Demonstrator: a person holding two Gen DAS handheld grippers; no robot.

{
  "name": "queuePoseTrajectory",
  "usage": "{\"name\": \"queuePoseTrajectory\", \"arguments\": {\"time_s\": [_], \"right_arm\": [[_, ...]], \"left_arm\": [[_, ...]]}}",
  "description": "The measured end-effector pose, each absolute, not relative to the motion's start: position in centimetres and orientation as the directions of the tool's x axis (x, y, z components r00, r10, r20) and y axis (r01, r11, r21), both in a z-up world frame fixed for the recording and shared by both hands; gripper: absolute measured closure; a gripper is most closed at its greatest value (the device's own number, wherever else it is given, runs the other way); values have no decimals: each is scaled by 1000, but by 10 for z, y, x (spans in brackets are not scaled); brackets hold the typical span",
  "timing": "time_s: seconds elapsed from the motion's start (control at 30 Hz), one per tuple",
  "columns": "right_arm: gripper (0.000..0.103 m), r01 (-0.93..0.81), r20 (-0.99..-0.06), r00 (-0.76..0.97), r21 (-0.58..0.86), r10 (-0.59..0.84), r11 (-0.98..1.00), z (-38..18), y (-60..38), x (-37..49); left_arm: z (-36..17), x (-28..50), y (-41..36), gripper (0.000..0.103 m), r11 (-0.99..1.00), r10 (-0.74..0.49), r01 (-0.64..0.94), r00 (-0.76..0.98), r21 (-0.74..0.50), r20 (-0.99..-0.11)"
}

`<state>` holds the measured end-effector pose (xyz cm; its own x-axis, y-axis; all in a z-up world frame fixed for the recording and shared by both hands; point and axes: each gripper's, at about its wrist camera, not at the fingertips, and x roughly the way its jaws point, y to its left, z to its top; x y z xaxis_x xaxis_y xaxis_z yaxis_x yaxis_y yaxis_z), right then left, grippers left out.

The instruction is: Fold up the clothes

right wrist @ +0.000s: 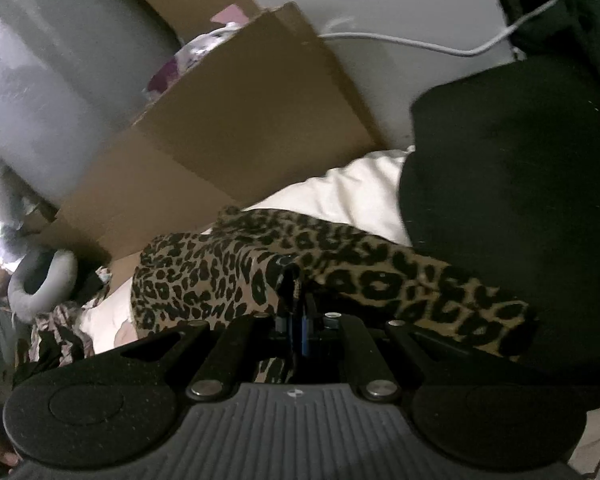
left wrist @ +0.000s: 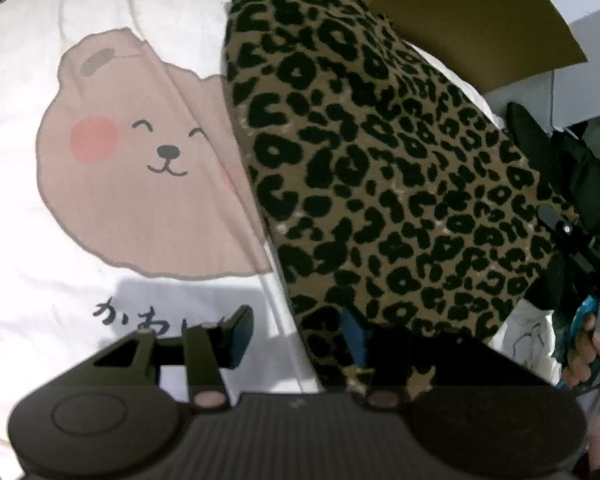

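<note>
Left wrist view: a leopard-print garment drapes down the frame's right half over a white bear-print cloth.
The left gripper stands half open at the bottom; one finger shows, the other is hidden under the leopard fabric, so a grip cannot be told.

Right wrist view: the right gripper, jaws closed, pinches the garment's edge at centre, before a cardboard box.
</note>
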<state>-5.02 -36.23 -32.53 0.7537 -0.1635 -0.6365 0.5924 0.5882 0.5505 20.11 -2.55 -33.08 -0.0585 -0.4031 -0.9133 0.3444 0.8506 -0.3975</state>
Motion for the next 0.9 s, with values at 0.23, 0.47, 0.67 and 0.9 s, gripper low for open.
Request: {"name": "queuePoseTrajectory", "arguments": {"time_s": [0.23,0.47,0.67,0.9], "right_arm": [[101,633,-653,728,527,-207,567,-328,-375,-67],[101,690,-688,688,524,-230,499,-347,-386,-86],[101,706,-699,676,526,-231,474,-354,-389,-95],[102,721,-705,665,521,-246,457,-352,-390,-103]], "left_arm": [[-342,210,32,52,844,-404,357,-69,-401,-912],[-338,215,73,52,842,-400,362,-80,-400,-913],[-333,220,97,52,843,-401,358,-79,-401,-913],[-329,225,109,52,842,-404,358,-80,-404,-911]]}}
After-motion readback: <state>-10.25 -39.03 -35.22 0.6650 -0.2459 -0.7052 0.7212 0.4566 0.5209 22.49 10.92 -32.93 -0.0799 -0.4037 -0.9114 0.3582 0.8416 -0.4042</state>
